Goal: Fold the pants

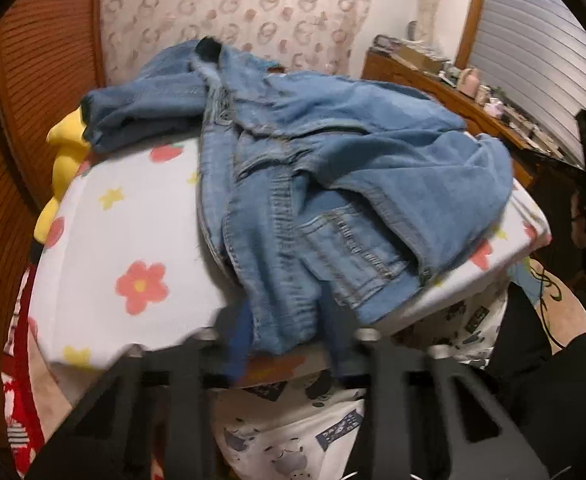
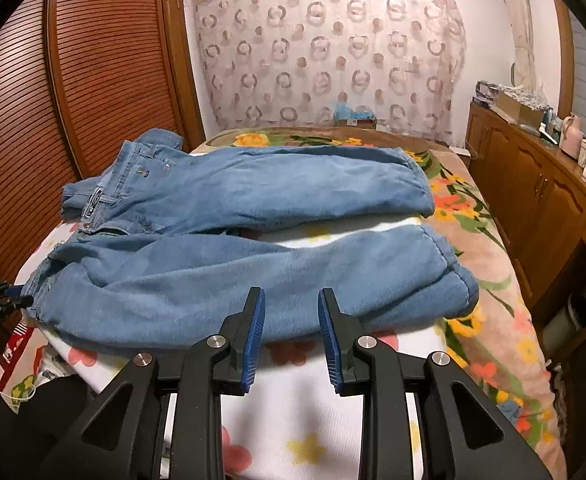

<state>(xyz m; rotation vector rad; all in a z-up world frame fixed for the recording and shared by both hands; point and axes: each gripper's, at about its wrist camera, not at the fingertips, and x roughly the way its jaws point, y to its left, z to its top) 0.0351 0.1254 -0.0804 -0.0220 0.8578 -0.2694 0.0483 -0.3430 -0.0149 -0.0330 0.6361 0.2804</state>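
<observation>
Blue jeans (image 2: pixel 229 240) lie spread across the bed (image 2: pixel 489 308), waistband toward its left edge, both legs running to the right with a strip of bedding between them. The right tool (image 2: pixel 291 304) hangs at the near leg's front edge, its blue pads (image 2: pixel 255 332) apart with nothing pinched between them.

pants (image 2: pixel 253 248): light blue denim jeans, unfolded, lying flat across a white flower-print blanket (image 2: pixel 305 420) on the bed. waistband to the left in the right wrist view, both legs running rightward, near-parallel, a narrow strip of blanket between them. cuffs elasticated; fabric loosely creased throughout.
</observation>
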